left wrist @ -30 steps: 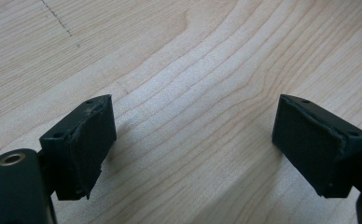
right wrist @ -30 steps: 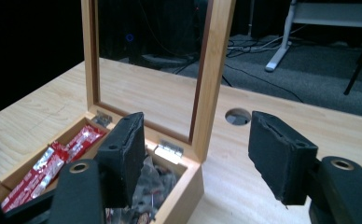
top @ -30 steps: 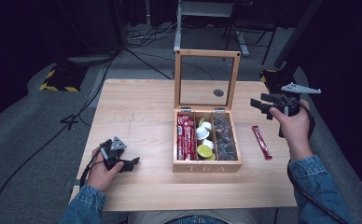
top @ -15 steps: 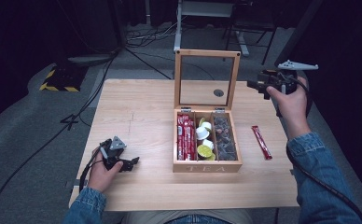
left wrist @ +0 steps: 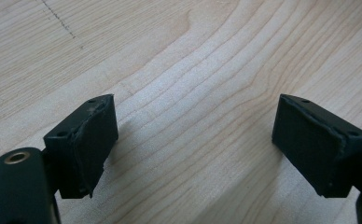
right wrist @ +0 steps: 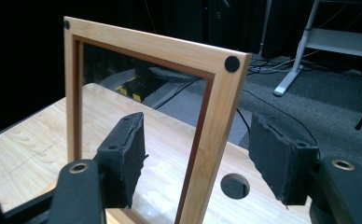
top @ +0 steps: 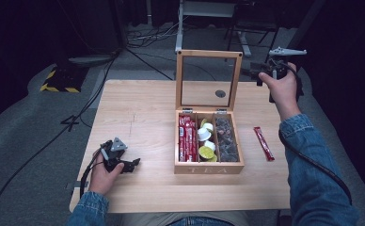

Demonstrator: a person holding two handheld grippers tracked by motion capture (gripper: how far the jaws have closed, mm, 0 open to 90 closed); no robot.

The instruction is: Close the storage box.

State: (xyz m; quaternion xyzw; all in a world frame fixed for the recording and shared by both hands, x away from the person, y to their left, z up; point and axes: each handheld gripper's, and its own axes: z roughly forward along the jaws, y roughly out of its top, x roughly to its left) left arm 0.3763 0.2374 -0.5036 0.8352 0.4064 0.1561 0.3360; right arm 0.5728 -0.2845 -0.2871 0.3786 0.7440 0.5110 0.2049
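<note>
A wooden tea box (top: pixel 209 168) stands open at the table's middle, its glass-paned lid (top: pixel 209 55) upright. It holds red sachets (top: pixel 186 139), white and yellow cups (top: pixel 206 141) and dark packets (top: pixel 226 141). A red sachet (top: pixel 264 143) lies on the table to the box's right. My right gripper (top: pixel 257 72) is raised just right of the lid's top corner, jaws open. In the right gripper view the lid's side rail (right wrist: pixel 214 121) stands in line with the gap of my right gripper (right wrist: pixel 195 140), and the pads do not touch it. My left gripper (top: pixel 134 164) (left wrist: pixel 193 126) rests open over bare wood.
A round cable hole (top: pixel 220 93) (right wrist: pixel 235 185) sits in the table (top: pixel 138 108) behind the box. Cables and a white stand's foot (top: pixel 239 35) lie on the grey floor beyond the far edge. A yellow-and-black striped object (top: pixel 58 81) lies on the floor at the left.
My right hand has risen and moved toward the back, from beside the box to the lid's upper right corner. The left hand and the red sachet have stayed put.
</note>
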